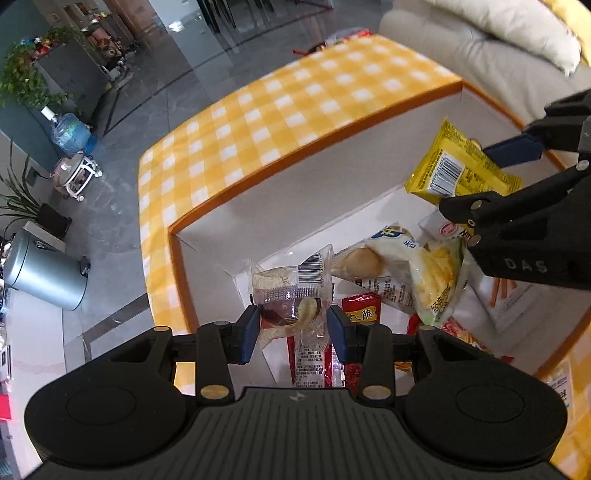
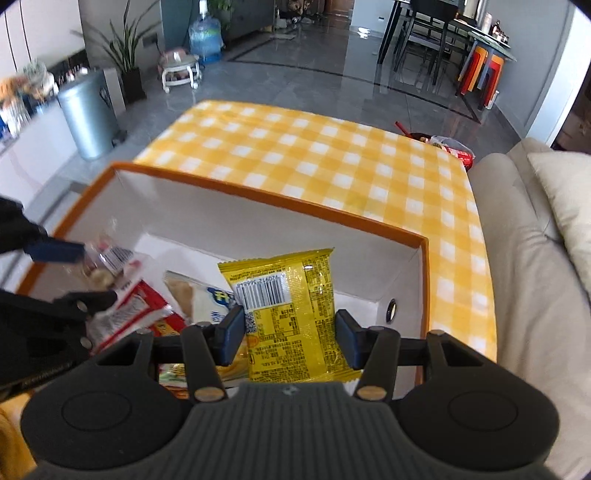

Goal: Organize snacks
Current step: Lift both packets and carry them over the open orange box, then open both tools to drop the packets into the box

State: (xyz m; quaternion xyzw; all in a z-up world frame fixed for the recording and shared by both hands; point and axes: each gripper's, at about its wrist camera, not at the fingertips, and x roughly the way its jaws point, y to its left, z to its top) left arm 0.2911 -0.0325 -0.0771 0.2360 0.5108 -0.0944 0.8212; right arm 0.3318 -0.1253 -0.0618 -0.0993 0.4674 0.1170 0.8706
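1. Hanging over an orange-rimmed white box, both grippers point steeply down into it, each with a snack between its blue pads.
2. The left gripper is closed partway on a clear-wrapped snack; both pads press on the crinkled wrapper, which shows a barcode at its top and something pale and dark inside.
3. The right gripper is closed partway on a yellow packet, pads on its two side edges, barcode side facing the camera. From the left wrist view the same packet sits at upper right, pinched between the blue fingers.
4. The box stands on a table covered with a yellow-and-white checked cloth, its near wall beside a cream sofa.
5. Lying on the box floor are other snacks: a pale bag with blue lettering, a green-and-yellow bag of crinkle-cut pieces, a small red sachet and red wrappers below the left gripper.
6. The clear-wrapped snack is held above the left part of the box, the yellow packet above the right part, both clear of the pile.
7. Beyond the table stand a grey pedal bin and a water bottle on the tiled floor.
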